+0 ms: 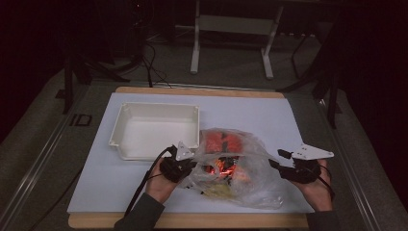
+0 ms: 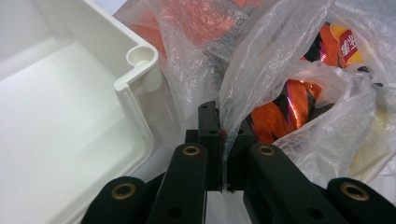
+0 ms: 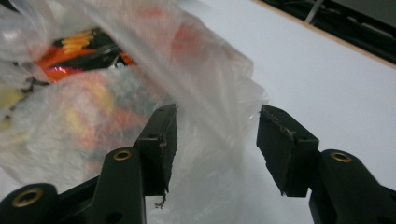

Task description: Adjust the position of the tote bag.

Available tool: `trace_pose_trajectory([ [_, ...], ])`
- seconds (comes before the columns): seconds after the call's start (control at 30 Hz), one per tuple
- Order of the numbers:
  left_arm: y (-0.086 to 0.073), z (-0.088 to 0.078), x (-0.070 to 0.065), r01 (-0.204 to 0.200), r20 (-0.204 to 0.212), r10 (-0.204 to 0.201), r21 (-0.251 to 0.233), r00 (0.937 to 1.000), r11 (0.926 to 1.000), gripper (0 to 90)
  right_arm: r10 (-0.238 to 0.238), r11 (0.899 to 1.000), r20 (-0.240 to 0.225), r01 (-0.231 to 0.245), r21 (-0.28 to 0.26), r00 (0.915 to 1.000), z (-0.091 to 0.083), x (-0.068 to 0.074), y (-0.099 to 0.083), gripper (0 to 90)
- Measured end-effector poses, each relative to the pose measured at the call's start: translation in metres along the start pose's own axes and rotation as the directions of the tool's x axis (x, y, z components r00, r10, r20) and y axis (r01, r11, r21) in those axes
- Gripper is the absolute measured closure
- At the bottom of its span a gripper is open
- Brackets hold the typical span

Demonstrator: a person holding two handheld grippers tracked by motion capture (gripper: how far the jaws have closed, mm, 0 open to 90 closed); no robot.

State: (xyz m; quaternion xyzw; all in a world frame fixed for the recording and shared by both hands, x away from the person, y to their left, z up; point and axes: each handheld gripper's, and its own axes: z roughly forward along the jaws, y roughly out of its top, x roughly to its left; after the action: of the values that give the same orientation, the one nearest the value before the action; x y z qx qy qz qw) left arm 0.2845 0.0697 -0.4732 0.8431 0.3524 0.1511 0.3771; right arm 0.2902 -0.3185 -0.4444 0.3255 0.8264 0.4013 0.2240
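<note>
A: At six o'clock on the bench (image 1: 288,120), nearest the person, the left gripper (image 2: 223,140) has its jaws pressed together on a fold of the thin clear plastic bag (image 1: 250,163), pinching the film at the bag's left edge.

B: And the right gripper (image 3: 215,135)?

A: Spread wide. In its own view the jaws stand apart with loose film lying between them, but the pads press on nothing. From the high view it sits at about four o'clock, just beside the bag's right edge.

B: So where does the bag lie?

A: Between the two grippers, resting on the white sheet that covers the bench. Shiny orange and black snack packets (image 2: 285,112) show through its mouth, with something pale yellow lower down.

B: What would make the step go well?

A: I'd say the aim is to open the mouth. The left pinch should hold firm and keep low, so the bag does not slide. The right gripper should close on one layer of film only, near the rim, then draw outward gently.

B: Farther off?

A: At eleven o'clock, the shallow white rectangular plastic tray (image 1: 126,115) stands empty, its near right corner touching the bag.
</note>
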Motion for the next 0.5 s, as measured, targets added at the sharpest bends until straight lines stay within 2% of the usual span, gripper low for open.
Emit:
trace_pose_trajectory([
  [0.1,0.0,0.001,-0.001,0.002,0.002,-0.002,-0.001,1.0,1.0,88.4,0.006,1.0,-0.018,-0.007,-0.021,0.9998,-0.004,0.002,0.002,49.3],
  [0.13,0.001,0.001,-0.001,0.001,0.002,-0.001,-0.001,1.0,1.0,88.5,-0.005,1.0,-0.037,0.004,-0.022,0.9993,-0.004,0.004,0.002,53.2],
  [0.2,0.001,0.002,-0.001,-0.001,0.003,0.001,-0.001,1.0,1.0,88.4,-0.029,0.999,-0.073,0.026,-0.029,0.9969,-0.003,0.011,0.003,66.7],
  [0.3,0.002,0.002,-0.002,-0.001,0.004,0.001,-0.006,1.0,1.0,88.4,-0.051,0.998,-0.115,0.047,-0.038,0.992,0.0,0.02,0.004,78.1],
  [0.5,0.002,0.002,-0.002,0.001,0.004,-0.001,-0.006,1.0,1.0,88.4,-0.102,0.995,-0.167,0.099,-0.024,0.9807,0.014,0.039,0.011,87.5],
])
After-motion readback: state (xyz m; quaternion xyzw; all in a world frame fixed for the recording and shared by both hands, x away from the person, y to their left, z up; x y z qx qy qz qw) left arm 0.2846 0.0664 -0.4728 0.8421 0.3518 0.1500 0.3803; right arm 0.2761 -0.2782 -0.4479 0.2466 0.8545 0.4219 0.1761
